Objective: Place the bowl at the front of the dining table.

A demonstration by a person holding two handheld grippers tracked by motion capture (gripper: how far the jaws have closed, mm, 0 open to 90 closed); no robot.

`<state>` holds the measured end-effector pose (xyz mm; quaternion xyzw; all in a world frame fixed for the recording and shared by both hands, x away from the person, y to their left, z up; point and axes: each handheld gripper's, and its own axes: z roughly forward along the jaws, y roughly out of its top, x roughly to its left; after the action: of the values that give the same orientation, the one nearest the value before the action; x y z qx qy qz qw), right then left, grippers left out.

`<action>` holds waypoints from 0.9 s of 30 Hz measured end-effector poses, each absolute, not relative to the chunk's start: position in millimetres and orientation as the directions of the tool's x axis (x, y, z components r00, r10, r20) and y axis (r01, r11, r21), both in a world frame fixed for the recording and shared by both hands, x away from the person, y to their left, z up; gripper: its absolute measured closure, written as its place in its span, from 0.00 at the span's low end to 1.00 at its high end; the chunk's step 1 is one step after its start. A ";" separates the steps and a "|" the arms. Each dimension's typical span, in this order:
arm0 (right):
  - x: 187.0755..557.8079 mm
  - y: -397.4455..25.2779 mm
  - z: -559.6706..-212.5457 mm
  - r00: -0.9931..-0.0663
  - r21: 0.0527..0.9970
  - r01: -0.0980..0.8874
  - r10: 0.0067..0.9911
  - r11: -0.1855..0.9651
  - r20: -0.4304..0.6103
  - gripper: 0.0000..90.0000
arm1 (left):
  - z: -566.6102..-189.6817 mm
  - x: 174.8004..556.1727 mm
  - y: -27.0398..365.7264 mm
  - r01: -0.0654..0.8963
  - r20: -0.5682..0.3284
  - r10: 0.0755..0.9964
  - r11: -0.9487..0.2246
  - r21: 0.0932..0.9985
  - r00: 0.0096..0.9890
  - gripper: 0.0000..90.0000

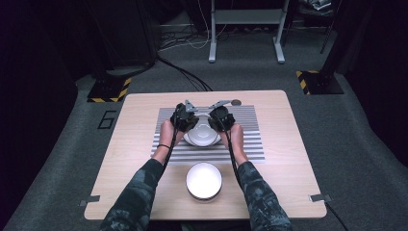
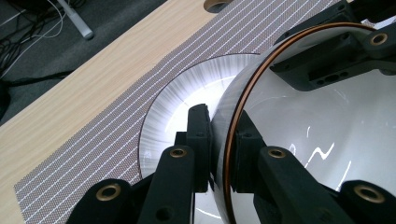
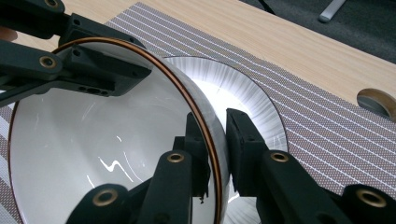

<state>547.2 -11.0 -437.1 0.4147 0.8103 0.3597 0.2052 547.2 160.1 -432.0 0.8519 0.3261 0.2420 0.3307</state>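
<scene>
Your left hand-held gripper [image 1: 188, 117] is clamped on the rim of the glossy white bowl with a thin copper-coloured rim line [image 1: 202, 131]. In the left gripper view, one black jaw presses the bowl's [image 2: 327, 140] outer wall and the other its inner wall, with the rim between them.

The bowl is held over a flat white round plate with a ribbed border [image 2: 187, 93], which lies on the grey striped woven placemat [image 1: 250, 120]. You cannot tell whether bowl and plate touch. The placemat covers the middle of the light wooden counter [image 1: 134, 144], toward its far edge.

Your right hand-held gripper [image 1: 217, 117] is closed on the opposite side of the same rim. In the right gripper view, its jaws pinch the bowl's [image 3: 93, 140] wall from inside and outside, above the plate [image 3: 243, 93].

A second white round bowl [image 1: 204, 180] stands apart on the bare counter, near the middle of the near edge. A round hole [image 1: 236, 102] sits by the far edge.
</scene>
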 end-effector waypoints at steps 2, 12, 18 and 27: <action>548.6 -10.2 -438.9 -0.570 0.750 0.529 0.821 0.397 -0.032 0.88 | -433.8 548.4 160.1 0.401 0.197 0.717 -0.571 0.717 0.669 0.90; 555.1 -8.9 -449.8 -0.562 0.737 0.551 0.827 0.392 -0.019 0.88 | -443.1 555.1 159.2 0.423 0.187 0.719 -0.576 0.700 0.670 0.90; 558.3 -7.5 -454.1 -0.556 0.733 0.560 0.831 0.387 -0.015 0.88 | -446.7 558.8 159.4 0.432 0.184 0.721 -0.578 0.693 0.669 0.90; 561.4 -7.3 -458.6 -0.546 0.730 0.572 0.838 0.375 -0.003 0.88 | -450.1 562.8 158.5 0.443 0.178 0.727 -0.573 0.690 0.663 0.90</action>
<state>561.4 -7.3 -458.6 0.4366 0.8071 0.3488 0.1907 562.8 158.5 -450.1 0.8571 0.3411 0.2278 0.3117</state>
